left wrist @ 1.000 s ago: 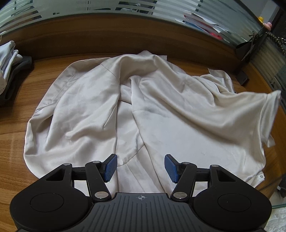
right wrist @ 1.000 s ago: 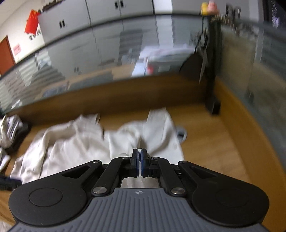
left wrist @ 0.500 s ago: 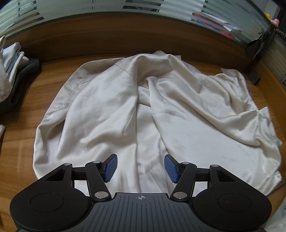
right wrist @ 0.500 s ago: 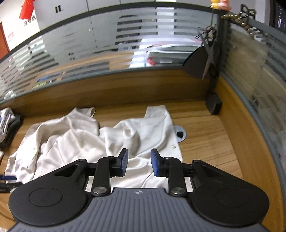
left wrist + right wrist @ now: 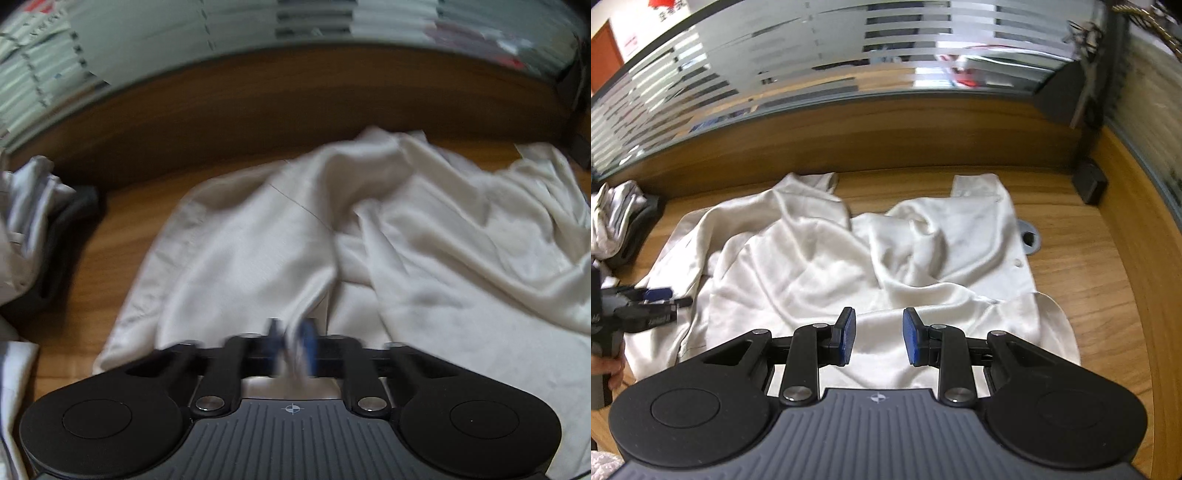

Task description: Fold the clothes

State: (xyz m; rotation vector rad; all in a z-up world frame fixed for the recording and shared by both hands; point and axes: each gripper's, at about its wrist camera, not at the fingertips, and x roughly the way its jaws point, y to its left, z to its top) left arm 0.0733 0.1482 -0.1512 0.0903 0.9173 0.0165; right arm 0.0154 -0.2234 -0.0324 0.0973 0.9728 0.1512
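The wooden desk spreads out ahead of both sets of jaws and runs to a wooden back wall with a striped glass partition above it. Most of the desk in front of the jaws is covered by the cream shirt, which lies crumpled and unfolded, its folds heaped towards the middle. In the right wrist view its near hem lies just beyond and beneath the right jaws, one sleeve reaches away to the far left of them and the buttoned front edge runs along their right side.

Far off to the left of the right jaws, against the back wall, sits a pile of other clothes, pale pieces on a dark one. The same pile shows in the left wrist view well to the left of the left jaws.

The left gripper is blurred, yet its blue pads stand together with a ridge of the shirt pinched between them; its jaws have just been closing on that cloth. From the pinch the fabric rises in a fold straight ahead of the jaws. In the right wrist view this gripper appears at the far left, over the shirt's left edge, with a hand around its handle.

The right gripper has its jaws apart, nothing between them, the shirt's hem lying just below the gap.

To the right of the right jaws and further ahead, a grey cable grommet is set in the desk, touching the shirt's edge
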